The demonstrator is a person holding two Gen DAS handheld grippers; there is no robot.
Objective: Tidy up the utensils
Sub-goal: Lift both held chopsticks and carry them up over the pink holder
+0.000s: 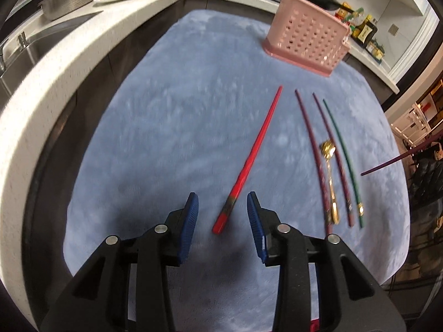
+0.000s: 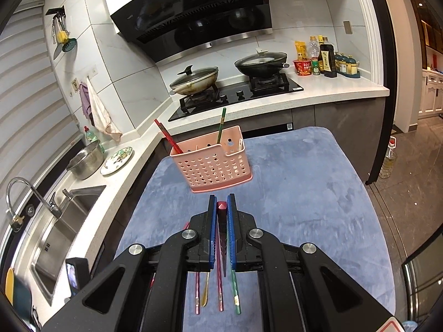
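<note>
Mat, blue and plush, carries everything, and the pink caddy at its far edge serves as the landmark. Already in the caddy, per the right wrist view, are a red chopstick leaning at its left end and a green one standing nearer its right.

Well short of the caddy, toward the camera, lies the loose red chopstick. Its long axis runs from a thin tip pointing toward the caddy back to a thick butt near the left gripper. That butt lies just ahead of the released jaws and a little right of centre between the blue pads, nothing touching it. The axis lies slightly aslant to the gripper's line, so a grasp looks to need a small shift right and further descent. The left hand is plainly the nearer one.

Right of that stick, equally far from the caddy, lie two purple chopsticks, a gold spoon and a green chopstick, roughly parallel.

The right gripper is clenched on a dark purple chopstick, held above those pieces.

The left view is blurred; the caddy's inner dividers are hard to make out.
</note>
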